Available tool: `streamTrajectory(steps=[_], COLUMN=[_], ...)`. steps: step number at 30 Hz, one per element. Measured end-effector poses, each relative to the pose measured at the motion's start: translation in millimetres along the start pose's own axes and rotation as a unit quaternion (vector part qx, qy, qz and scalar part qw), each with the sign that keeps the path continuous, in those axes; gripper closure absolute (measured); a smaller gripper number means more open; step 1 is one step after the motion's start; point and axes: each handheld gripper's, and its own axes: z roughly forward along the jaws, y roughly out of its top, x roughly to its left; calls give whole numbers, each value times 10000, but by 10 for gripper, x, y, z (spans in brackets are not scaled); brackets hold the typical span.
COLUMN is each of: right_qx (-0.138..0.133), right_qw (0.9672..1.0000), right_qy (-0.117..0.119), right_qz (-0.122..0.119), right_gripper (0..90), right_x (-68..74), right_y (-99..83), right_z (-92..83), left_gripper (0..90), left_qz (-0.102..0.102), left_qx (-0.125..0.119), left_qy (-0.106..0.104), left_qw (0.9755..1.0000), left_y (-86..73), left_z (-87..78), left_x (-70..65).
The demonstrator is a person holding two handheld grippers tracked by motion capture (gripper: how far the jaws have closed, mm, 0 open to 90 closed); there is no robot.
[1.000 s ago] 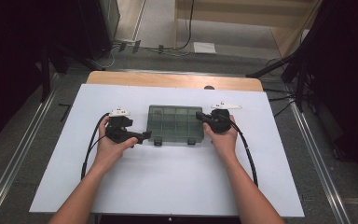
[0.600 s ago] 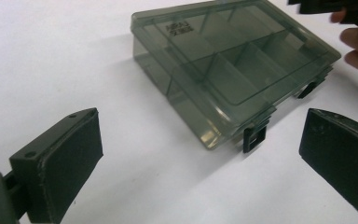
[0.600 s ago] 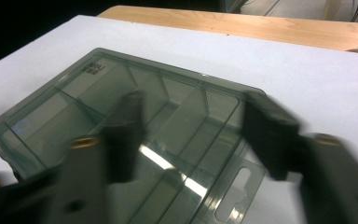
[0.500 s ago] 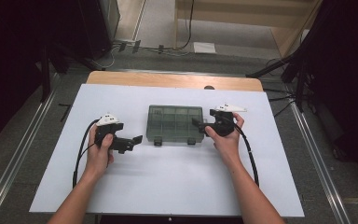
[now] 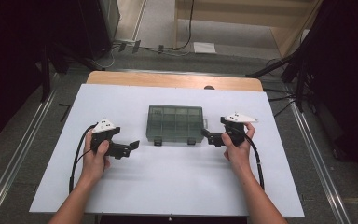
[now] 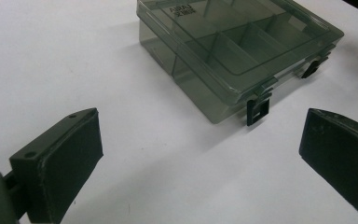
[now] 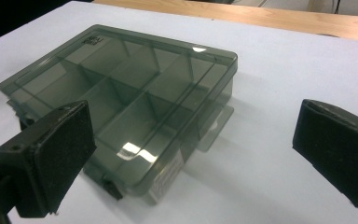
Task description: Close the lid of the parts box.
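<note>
Compartment box [image 5: 175, 123]: glossy clear smoky plastic. Table sheet [image 5: 168, 186]: matt white. Claw pads [image 6: 77, 156]: rough black.

So it's a smoky grey-green see-through organizer box [image 5: 175, 123], flat on the white table [image 5: 168, 186], roughly centered and sitting toward the far half. Lid's down, and you can see the divider walls through it splitting the inside into several compartments. Two dark latches [image 6: 258, 111] on the front edge facing the person, plus a small clear hang tab [image 7: 214, 127] sticking out of one short side.
</note>
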Motion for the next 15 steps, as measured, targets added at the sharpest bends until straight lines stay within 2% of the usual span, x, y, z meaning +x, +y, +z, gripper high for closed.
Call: streamTrajectory(steps=[9,15], right_qx=[-3,-9], right_qw=[9999,9999], right_qy=[-97,-113], right_qz=[-87,-41], right_gripper=[0,0], right_x=[8,16], right_y=[-193,-339], right_z=[-221,-349], left_gripper=[0,0], left_qz=[-9,18], left_qx=[-85,-83], left_qy=[53,100], left_qw=[9999,9999], left_y=[-67,-132], left_z=[-100,-155], left_x=[7,5])
